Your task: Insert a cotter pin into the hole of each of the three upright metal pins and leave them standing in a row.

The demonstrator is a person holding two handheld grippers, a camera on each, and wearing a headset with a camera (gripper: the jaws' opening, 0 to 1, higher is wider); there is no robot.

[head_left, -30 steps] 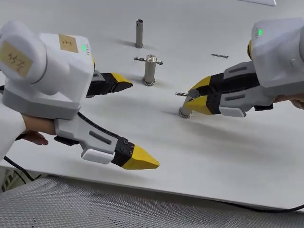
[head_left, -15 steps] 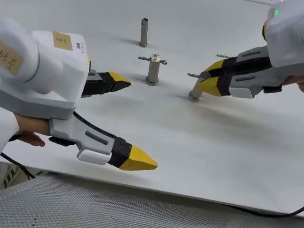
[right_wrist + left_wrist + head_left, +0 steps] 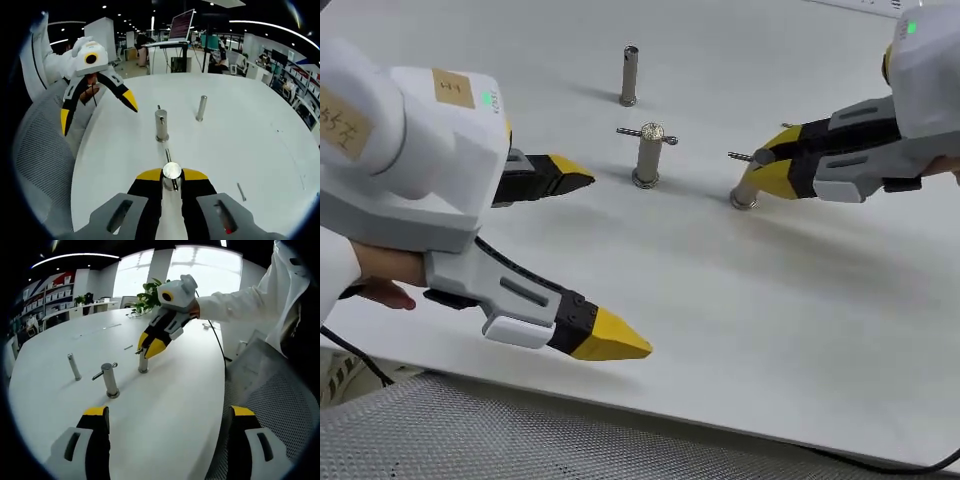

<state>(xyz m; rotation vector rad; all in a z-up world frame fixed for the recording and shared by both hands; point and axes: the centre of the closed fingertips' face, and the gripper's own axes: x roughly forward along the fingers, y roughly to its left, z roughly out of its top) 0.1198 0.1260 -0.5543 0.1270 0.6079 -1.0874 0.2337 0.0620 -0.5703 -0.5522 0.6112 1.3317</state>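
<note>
Head view: the right hand-held gripper (image 3: pixel 767 168) is clamped around the nearest metal pin (image 3: pixel 746 192), with a cotter pin (image 3: pixel 740 156) through its top. The middle metal pin (image 3: pixel 648 160) is already fitted, and the far metal pin (image 3: pixel 629 78) is bare.

Left gripper view: the left hand-held gripper (image 3: pixel 167 412) hangs wide apart over the counter (image 3: pixel 170 385).

Right gripper view: a spare cotter pin (image 3: pixel 241 191) lies loose, so one insertion appears left.
</note>
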